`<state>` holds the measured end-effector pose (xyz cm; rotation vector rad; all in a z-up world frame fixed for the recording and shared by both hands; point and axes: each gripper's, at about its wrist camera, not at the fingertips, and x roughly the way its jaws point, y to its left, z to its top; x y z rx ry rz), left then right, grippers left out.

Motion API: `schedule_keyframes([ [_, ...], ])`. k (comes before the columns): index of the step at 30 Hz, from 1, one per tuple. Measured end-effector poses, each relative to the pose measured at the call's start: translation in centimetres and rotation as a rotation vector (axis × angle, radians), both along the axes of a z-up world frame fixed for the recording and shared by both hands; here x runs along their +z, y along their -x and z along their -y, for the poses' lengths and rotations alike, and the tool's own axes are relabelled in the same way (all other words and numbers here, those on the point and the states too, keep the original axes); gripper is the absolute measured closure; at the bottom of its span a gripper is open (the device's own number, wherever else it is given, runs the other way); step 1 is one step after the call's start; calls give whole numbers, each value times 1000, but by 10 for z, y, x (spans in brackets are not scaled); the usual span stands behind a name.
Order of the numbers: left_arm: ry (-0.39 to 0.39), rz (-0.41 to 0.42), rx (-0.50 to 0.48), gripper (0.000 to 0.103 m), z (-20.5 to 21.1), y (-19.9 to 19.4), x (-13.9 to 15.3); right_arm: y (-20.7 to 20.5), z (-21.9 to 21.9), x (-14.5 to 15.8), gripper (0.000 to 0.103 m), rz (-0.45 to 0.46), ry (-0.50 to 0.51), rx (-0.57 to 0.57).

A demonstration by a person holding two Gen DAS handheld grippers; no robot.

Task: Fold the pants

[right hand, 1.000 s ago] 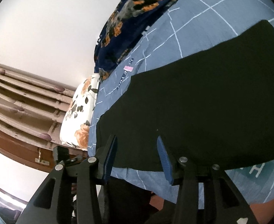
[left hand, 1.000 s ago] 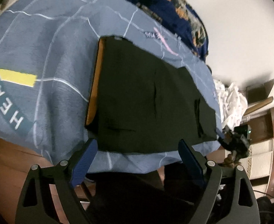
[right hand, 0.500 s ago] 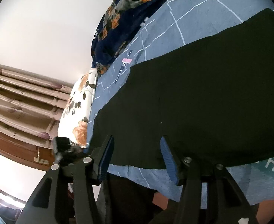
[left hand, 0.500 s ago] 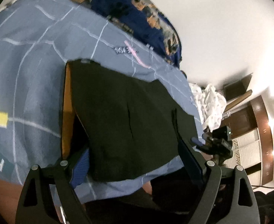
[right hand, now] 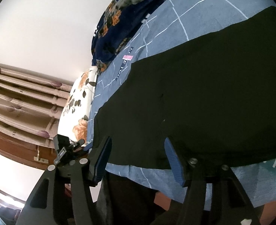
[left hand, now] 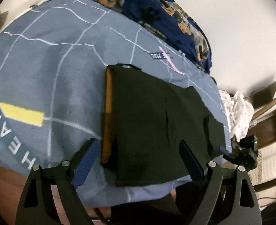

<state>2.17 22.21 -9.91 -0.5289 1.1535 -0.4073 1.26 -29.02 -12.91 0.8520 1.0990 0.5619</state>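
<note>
Black pants (left hand: 156, 120) lie flat on the blue bedspread (left hand: 53, 65), with an orange inner band (left hand: 108, 112) showing along their left edge. My left gripper (left hand: 138, 161) is open and empty, its blue pads straddling the pants' near edge just above the cloth. In the right wrist view the pants (right hand: 203, 93) fill the middle. My right gripper (right hand: 138, 159) is open and empty over the pants' near edge at their other end. The right gripper also shows in the left wrist view (left hand: 245, 153) at the far right.
A dark floral blanket (left hand: 175, 18) lies bunched at the far side of the bed. A white floral pillow (right hand: 79, 105) sits at the bed's end. White cloth (left hand: 239, 110) is heaped beside the bed. The bed's near edge (left hand: 147, 193) runs just under both grippers.
The left gripper's view swung toward the right end, then back left over the pants' orange-edged end. The right gripper opened a little wider and stayed over the near edge.
</note>
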Motion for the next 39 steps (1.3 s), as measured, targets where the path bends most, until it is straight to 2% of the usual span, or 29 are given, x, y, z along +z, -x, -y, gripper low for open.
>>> schedule_keyframes([
  [8, 62, -60, -50, 16, 6, 34, -1, -1, -3, 1, 43, 1, -8, 7],
  [12, 109, -102, -61, 18, 16, 31, -8, -2, -15, 5, 43, 24, 3, 49],
  [13, 98, -107, -67, 32, 20, 29, -10, -2, -18, 5, 43, 23, 6, 56],
  [14, 78, -118, -77, 58, 23, 28, -11, -2, -20, 5, 43, 21, 7, 60],
  [15, 39, -131, -85, 75, 27, 27, -14, -1, -22, 5, 43, 19, 9, 65],
  [16, 5, -137, -87, 81, 29, 25, -15, -1, -23, 5, 43, 20, 14, 68],
  [21, -57, -91, -95, 82, 35, 27, -8, 0, -21, 6, 43, 24, 14, 55],
  [29, -141, 84, -114, 83, 49, 22, 30, 0, -22, 0, 43, 8, 18, 61],
  [30, -143, 72, -117, 83, 49, 20, 26, 0, -22, -1, 43, 6, 18, 61],
  [33, -102, -40, -77, 83, 38, 18, 1, 1, -22, -1, 43, -1, 16, 58],
  [39, -31, -168, -36, 83, 21, 20, -24, 1, -19, -4, 43, -8, -9, 49],
])
